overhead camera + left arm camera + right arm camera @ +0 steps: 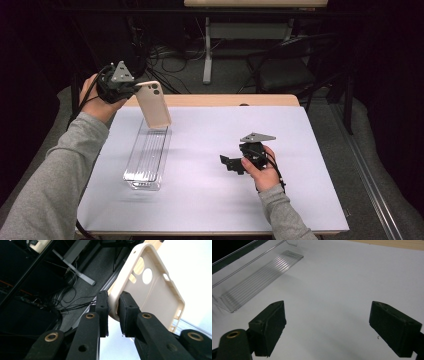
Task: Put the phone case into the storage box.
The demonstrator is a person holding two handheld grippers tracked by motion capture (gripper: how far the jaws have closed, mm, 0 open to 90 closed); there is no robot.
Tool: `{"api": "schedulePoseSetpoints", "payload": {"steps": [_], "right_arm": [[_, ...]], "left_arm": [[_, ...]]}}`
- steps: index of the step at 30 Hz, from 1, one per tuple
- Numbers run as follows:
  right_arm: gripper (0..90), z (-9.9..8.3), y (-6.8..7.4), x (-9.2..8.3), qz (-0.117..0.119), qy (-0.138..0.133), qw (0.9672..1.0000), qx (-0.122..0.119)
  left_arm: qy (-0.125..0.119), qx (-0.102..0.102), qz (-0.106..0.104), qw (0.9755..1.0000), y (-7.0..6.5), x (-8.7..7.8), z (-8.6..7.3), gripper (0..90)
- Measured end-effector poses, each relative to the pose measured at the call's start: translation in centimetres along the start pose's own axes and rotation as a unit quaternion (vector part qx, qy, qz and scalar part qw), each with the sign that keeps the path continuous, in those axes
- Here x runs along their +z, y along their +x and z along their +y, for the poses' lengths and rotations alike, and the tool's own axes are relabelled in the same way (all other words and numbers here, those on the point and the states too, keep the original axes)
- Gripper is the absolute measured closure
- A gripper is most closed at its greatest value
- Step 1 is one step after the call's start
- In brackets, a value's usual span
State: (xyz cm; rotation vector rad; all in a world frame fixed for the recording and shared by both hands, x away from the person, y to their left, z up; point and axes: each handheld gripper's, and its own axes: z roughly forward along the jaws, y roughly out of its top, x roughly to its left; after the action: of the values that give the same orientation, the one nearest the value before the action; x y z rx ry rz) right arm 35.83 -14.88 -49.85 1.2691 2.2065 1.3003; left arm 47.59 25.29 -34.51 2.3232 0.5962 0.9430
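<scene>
Your left gripper (131, 87) is raised above the far left corner of the desk (280, 210), with your left forearm reaching up along the left edge and the wrist bent so the jaws point toward the right. Its jaws are clamped on the rim of a beige phone case (154, 105), which hangs tilted in the air, camera cutouts at the upper end and its lower end just over the far end of the clear tray (147, 160). In the left gripper view the two pads (127, 312) pinch the case (150, 290) wall at one corner, and you see the hollow inside of the case facing the camera, with the round camera holes near its far end.

The clear tray lies on the white sheet near the left edge of the desk, its long side running from near to far. I cannot tell whether the case touches it.

Your right gripper (231, 163) rests low over the middle of the desk, toward the right of the tray and well apart from it, your right hand (262, 172) wrapped around its body from the near side and the jaws pointing left. In the right gripper view its jaws stand wide apart with nothing between them, over bare white sheet, and the tray (259, 277) lies ahead at upper left.
</scene>
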Motion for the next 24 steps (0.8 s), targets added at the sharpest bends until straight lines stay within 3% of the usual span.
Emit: {"api": "schedulePoseSetpoints", "payload": {"steps": [6,12,24], "right_arm": [[13.4,-0.1,0.0,0.1,-0.001,0.0,1.0,0.0],[13.4,-0.2,0.0,0.2,-0.001,0.003,1.0,-0.002],[13.4,-0.3,-0.2,0.1,-0.005,0.002,1.0,0.0]], "left_arm": [[0.014,-0.003,0.001,0.9999,0.3,0.5,-0.4,79.3],[0.024,0.007,0.006,0.9997,0.6,0.9,-0.8,79.2],[-0.004,0.03,0.013,0.9994,0.7,1.3,-1.8,79.0]]}}
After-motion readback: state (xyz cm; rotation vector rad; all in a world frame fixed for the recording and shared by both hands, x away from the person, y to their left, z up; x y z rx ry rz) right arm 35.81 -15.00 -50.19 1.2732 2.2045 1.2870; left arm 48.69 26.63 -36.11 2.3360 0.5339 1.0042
